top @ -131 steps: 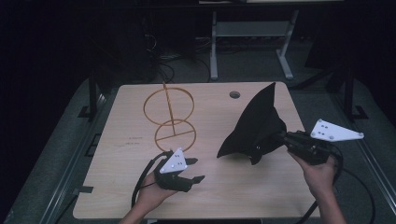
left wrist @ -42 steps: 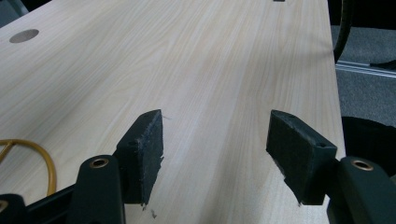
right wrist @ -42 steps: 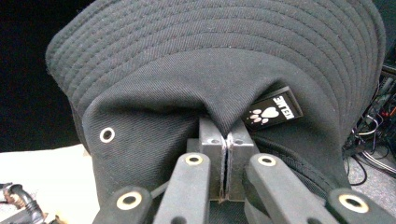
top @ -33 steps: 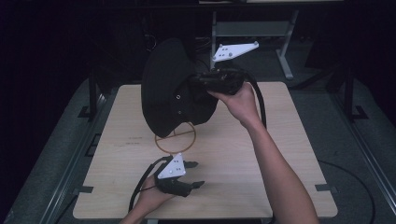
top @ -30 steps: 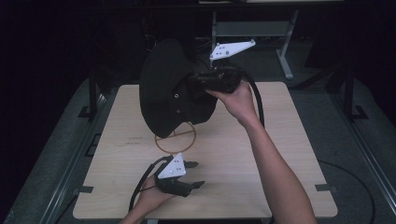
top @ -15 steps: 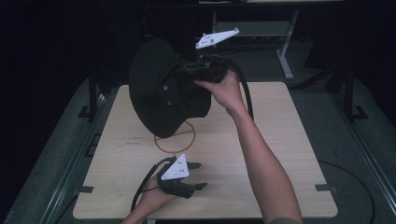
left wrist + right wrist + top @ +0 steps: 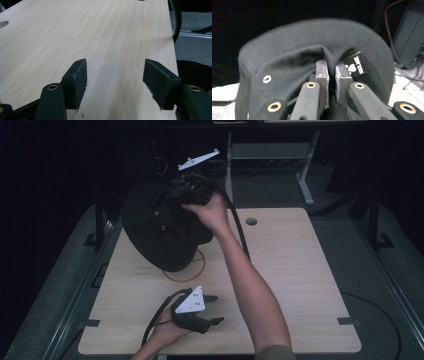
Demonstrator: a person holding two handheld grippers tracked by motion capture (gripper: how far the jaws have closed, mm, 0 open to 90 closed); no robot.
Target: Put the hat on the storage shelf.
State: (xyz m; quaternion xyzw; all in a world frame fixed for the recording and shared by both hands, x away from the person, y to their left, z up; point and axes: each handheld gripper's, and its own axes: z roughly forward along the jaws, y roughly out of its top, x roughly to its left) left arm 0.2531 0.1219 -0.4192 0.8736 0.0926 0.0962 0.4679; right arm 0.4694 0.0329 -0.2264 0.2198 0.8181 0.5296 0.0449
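Two hand-held grippers are at work over the pale wood-grain worktop [image 7: 300, 270]. The right hand-held gripper [image 7: 172, 200], raised above the far left part of the worktop, pinches a fold of the black fabric cap [image 7: 160, 227]. In the right gripper view its jaws stand almost together with a narrow gap, and a pinch of the cap's cloth [image 7: 312, 55] bunches up between the pads [image 7: 322, 75]; the jaws have just been easing apart a little, yet cloth is between them. Just beside the right-hand pad sits a small black label with white lettering and a heart [image 7: 355, 65], and to the left of the jaws a small metal eyelet [image 7: 267, 79] shows in the crown. The cap hangs below and to the left of this hand-held gripper, tilted, its lower edge over a thin golden wire ring [image 7: 192, 275] lying on the worktop; whether the cap touches the ring or the wood is hard to tell from above.

The left hand-held gripper [image 7: 212, 310] rests low at the near edge of the worktop, well apart from the cap. Its jaws are spread wide, with bare wood [image 7: 112, 50] between the two black pads [image 7: 77, 80] and nothing held.
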